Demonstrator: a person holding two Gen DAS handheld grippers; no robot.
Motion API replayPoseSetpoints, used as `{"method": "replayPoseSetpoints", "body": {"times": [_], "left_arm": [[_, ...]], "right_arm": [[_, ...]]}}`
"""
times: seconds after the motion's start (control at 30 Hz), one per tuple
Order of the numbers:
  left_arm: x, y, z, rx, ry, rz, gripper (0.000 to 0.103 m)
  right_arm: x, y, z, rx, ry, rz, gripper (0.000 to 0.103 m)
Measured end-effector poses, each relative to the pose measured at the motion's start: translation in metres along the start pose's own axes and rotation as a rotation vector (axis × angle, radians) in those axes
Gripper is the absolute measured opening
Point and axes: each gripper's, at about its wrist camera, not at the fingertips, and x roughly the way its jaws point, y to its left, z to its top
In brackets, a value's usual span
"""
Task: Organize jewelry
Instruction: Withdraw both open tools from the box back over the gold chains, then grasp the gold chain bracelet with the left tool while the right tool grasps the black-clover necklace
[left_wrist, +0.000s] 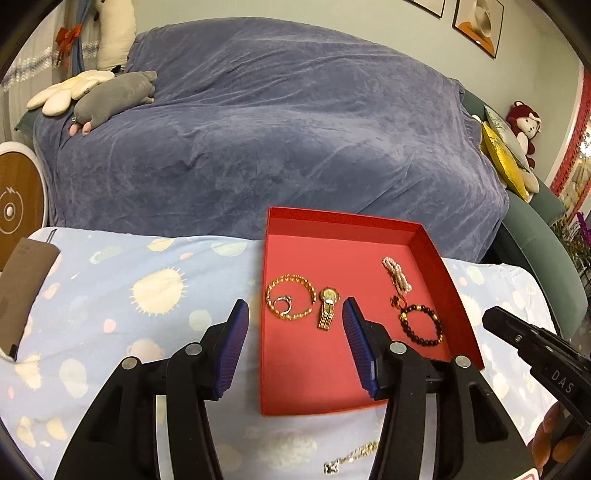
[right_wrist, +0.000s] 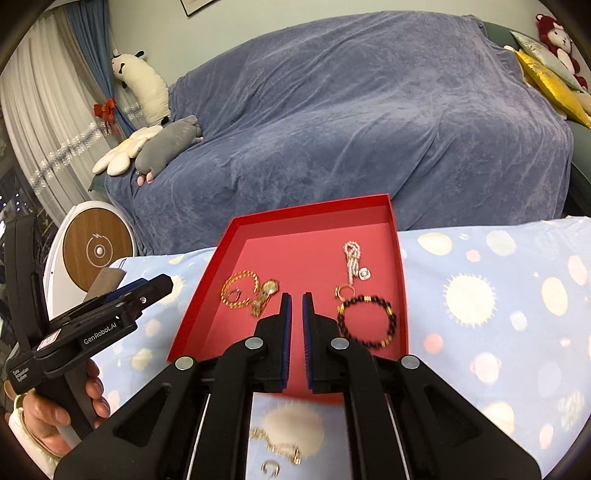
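Note:
A red tray (left_wrist: 295, 369) (right_wrist: 207, 314) lies on the patterned cloth. In it are a gold chain bracelet (left_wrist: 291, 297) (right_wrist: 239, 290) with a silver ring (left_wrist: 282, 302) inside it, a gold watch (left_wrist: 327, 306) (right_wrist: 266, 293), a pearl piece (left_wrist: 397, 275) (right_wrist: 352, 258), a small gold ring (right_wrist: 343, 291) and a dark bead bracelet (left_wrist: 423, 325) (right_wrist: 367, 319). My left gripper (left_wrist: 295, 310) is open, over the tray's near left part. My right gripper (right_wrist: 296, 295) is shut and empty, over the tray's near middle. A gold necklace (left_wrist: 351, 458) (right_wrist: 277, 446) and a small ring (right_wrist: 269, 467) lie on the cloth in front of the tray.
A sofa under a blue blanket (left_wrist: 277, 129) stands behind the table, with plush toys (left_wrist: 114, 96) on its left. A brown pouch (left_wrist: 22, 291) lies at the table's left edge. A round white-and-wood device (right_wrist: 96, 251) stands at the left.

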Motion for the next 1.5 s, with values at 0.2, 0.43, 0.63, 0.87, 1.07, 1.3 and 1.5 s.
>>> {"method": "replayPoseSetpoints", "body": {"times": [0.2, 0.43, 0.63, 0.87, 1.07, 1.3, 1.5], "left_arm": [[-0.041, 0.005, -0.037, 0.000, 0.027, 0.016, 0.055], [-0.072, 0.013, -0.093, -0.020, 0.046, 0.076, 0.057], [-0.074, 0.017, -0.129, -0.077, 0.099, 0.067, 0.057], [-0.050, 0.003, -0.147, -0.065, 0.147, 0.046, 0.057], [-0.026, -0.001, -0.152, -0.077, 0.179, 0.056, 0.057], [-0.006, -0.013, -0.161, -0.008, 0.204, 0.081, 0.057], [-0.007, -0.019, -0.168, 0.083, 0.166, 0.090, 0.037]], "right_arm": [[-0.051, 0.013, -0.037, -0.009, -0.020, -0.005, 0.022], [-0.083, 0.024, -0.090, -0.032, 0.008, -0.010, 0.022], [-0.074, 0.021, -0.113, -0.053, 0.068, -0.019, 0.022], [-0.064, 0.029, -0.117, -0.057, 0.086, 0.005, 0.023], [-0.055, 0.030, -0.119, -0.057, 0.100, 0.003, 0.023], [-0.052, 0.032, -0.118, -0.058, 0.104, 0.006, 0.023], [-0.050, 0.031, -0.119, -0.059, 0.111, 0.000, 0.023]]}}
